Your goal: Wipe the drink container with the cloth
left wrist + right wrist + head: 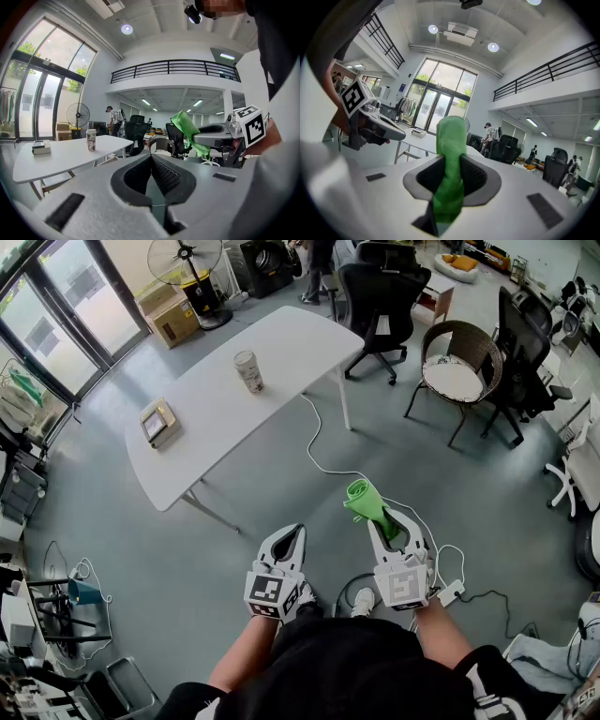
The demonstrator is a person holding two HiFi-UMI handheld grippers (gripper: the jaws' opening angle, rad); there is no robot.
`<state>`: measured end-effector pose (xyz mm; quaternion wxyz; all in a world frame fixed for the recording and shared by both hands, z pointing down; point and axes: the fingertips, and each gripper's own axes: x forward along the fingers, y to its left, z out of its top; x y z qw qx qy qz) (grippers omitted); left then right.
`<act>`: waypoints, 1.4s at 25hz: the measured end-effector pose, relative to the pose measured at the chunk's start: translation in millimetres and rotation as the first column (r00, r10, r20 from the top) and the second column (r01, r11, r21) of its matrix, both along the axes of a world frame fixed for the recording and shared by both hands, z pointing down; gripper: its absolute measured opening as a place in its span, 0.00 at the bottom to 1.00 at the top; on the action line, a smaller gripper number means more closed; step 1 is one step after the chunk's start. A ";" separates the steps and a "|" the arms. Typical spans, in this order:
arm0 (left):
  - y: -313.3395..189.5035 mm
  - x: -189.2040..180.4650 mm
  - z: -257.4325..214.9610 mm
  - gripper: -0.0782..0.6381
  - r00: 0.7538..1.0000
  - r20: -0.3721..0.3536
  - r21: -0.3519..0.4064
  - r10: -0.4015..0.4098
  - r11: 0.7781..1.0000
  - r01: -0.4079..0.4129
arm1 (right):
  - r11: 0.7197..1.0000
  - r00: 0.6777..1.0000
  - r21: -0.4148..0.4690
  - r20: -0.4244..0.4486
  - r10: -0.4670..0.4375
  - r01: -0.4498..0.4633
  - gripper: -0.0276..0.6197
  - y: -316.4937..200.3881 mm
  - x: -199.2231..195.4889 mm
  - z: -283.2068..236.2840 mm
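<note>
The drink container, a tall patterned cup (248, 371), stands upright on the white table (216, 418), far ahead of both grippers; it also shows as the cup (91, 139) in the left gripper view. My right gripper (387, 523) is shut on a green cloth (362, 499), which sticks up from between the jaws as the cloth (450, 154) in the right gripper view. My left gripper (287, 542) is held beside it over the floor, jaws together with nothing between them (151, 157). Both grippers are well short of the table.
A small boxy device (158, 422) lies at the table's left end. A white cable (319, 457) runs across the floor from the table toward me. Office chairs (380, 296) and a wicker chair (457, 371) stand to the right; a fan (192, 273) and cardboard box (172, 317) behind.
</note>
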<state>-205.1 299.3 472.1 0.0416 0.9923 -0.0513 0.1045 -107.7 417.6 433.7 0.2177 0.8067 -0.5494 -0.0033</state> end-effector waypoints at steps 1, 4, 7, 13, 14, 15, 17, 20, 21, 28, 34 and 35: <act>0.5 0.0 -0.1 0.13 1.000 0.001 0.000 0.001 1.000 -0.001 | 1.000 1.000 0.020 -0.001 0.005 -0.005 0.20 0.3 0.3 -2.7; 1.4 -1.3 0.8 0.13 1.000 0.005 -0.003 0.002 1.000 -0.001 | 0.998 1.000 0.055 -0.004 0.014 -0.014 0.20 2.4 0.0 -6.9; 0.0 -3.8 2.4 0.13 1.000 0.007 -0.003 0.000 1.000 0.000 | 0.999 1.000 0.046 -0.002 0.022 -0.022 0.20 3.7 -2.7 -7.0; -10.6 -9.2 5.2 0.13 1.000 0.008 0.002 0.008 1.000 -0.008 | 0.999 1.000 0.041 -0.020 0.021 -0.020 0.20 -9.8 -8.1 -4.5; -14.8 -11.0 5.7 0.13 1.000 0.008 0.002 0.007 1.000 -0.007 | 0.999 1.000 0.044 -0.023 0.018 -0.017 0.20 -14.7 -10.0 -4.9; -19.8 -13.2 6.3 0.13 1.000 0.009 0.002 0.005 1.000 -0.005 | 0.999 1.000 0.049 -0.026 0.017 -0.016 0.20 -19.9 -12.1 -5.8; -31.4 -18.3 7.0 0.13 1.000 0.010 0.003 0.001 1.000 -0.001 | 0.998 0.999 0.060 -0.027 0.026 -0.024 0.21 -30.9 -16.6 -8.9; -52.1 -27.6 4.5 0.13 1.000 0.004 0.008 -0.001 1.000 0.001 | 0.996 0.998 0.071 -0.029 0.047 -0.044 0.22 -51.7 -23.0 -15.7; -59.8 -30.9 3.7 0.13 1.000 0.000 0.010 -0.002 1.000 0.002 | 0.996 0.998 0.079 -0.033 0.049 -0.046 0.22 -59.3 -24.1 -17.6; -117.4 -60.6 -2.1 0.13 1.000 -0.017 0.019 -0.009 1.000 0.010 | 0.990 0.998 0.126 0.004 0.058 -0.058 0.21 -112.7 -48.0 -22.4; -151.9 -76.5 -6.9 0.13 0.999 -0.042 0.015 -0.019 1.000 0.020 | 0.989 0.998 0.134 0.023 0.062 -0.065 0.22 -144.1 -70.8 -22.8; -156.0 -78.0 -6.8 0.13 0.999 -0.047 0.007 -0.022 1.000 0.022 | 0.989 0.998 0.135 0.032 0.060 -0.064 0.22 -149.1 -72.7 -23.5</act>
